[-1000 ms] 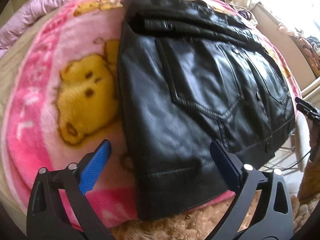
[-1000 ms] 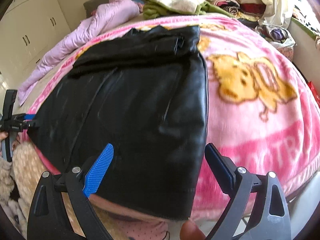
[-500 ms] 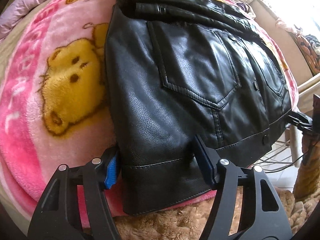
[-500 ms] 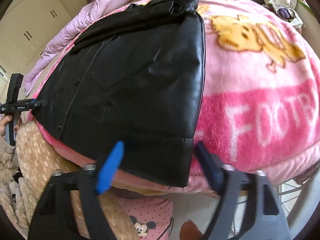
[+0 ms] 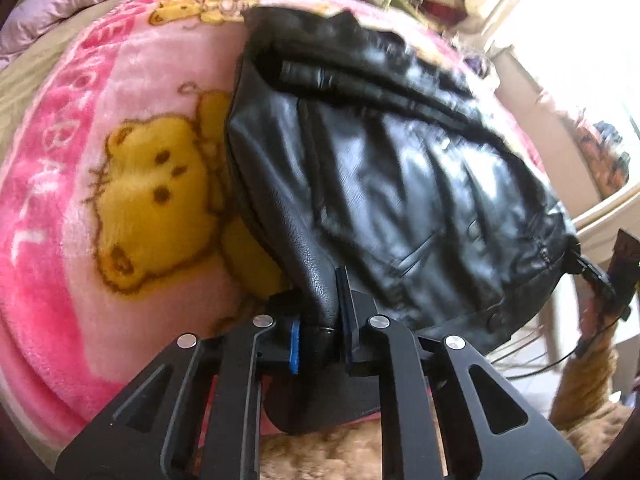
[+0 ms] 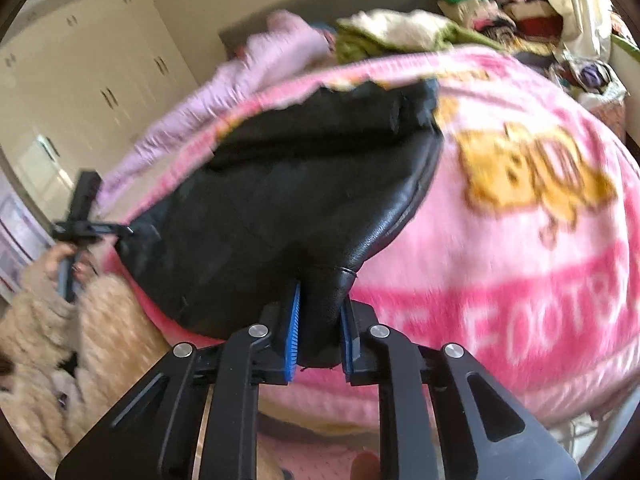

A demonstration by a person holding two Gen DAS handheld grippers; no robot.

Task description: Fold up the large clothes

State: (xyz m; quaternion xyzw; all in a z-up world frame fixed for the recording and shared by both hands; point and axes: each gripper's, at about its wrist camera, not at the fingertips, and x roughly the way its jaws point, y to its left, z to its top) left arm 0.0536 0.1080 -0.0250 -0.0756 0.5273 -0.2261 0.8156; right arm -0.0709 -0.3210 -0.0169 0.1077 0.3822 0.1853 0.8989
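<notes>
A black leather jacket (image 5: 400,184) lies on a pink bear-print blanket (image 5: 80,152), its sleeves folded across the far end. My left gripper (image 5: 320,320) is closing its blue pads on the jacket's near hem corner, which bunches up between them. In the right wrist view the same jacket (image 6: 288,200) looks dark, and my right gripper (image 6: 318,332) is closing on the other hem corner, leather pinched between its pads. Both corners are lifted off the blanket (image 6: 520,264). Each view shows the other gripper at its edge, held by a hand (image 6: 68,264) in a fuzzy tan sleeve.
A lilac quilt (image 6: 240,80) and a pile of clothes (image 6: 400,32) lie at the bed's far end. White wardrobe doors (image 6: 100,72) stand at the left. A fluffy tan garment (image 5: 352,456) on the person fills the near edge below the bed.
Both grippers went from wide open over the hem to closed on its two corners, and the hem has come up off the blanket with them.
</notes>
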